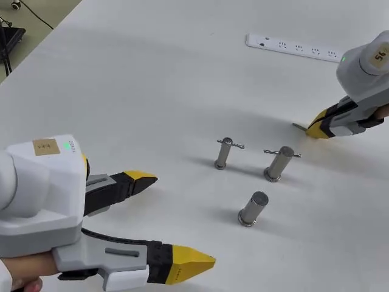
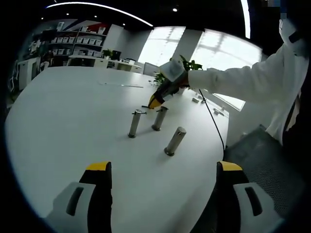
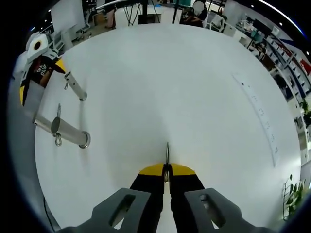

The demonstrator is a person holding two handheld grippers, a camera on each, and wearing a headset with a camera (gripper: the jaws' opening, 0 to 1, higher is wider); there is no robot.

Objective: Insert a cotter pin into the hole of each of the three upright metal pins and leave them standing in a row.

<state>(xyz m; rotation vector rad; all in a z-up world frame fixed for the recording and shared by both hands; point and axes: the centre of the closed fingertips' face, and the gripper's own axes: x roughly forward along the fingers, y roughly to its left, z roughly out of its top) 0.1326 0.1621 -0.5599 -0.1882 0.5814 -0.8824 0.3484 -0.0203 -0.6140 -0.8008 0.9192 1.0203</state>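
head view: left gripper (image 1: pixel 182 220) lower left, jaws spread; bare pin (image 1: pixel 253 208) centre-low, unfitted | left gripper view: bare pin mid-frame, unsteadied, could topple under a push | right gripper view: right gripper (image 3: pixel 167 168) jaws pinching cotter pin (image 3: pixel 167 151) at the surface (image 3: pixel 194 97); thin hold may twist, missing the hole

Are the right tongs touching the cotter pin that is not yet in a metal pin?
Touching. The right gripper view shows the right tongs closed on the cotter pin, which sticks out between their yellow tips.
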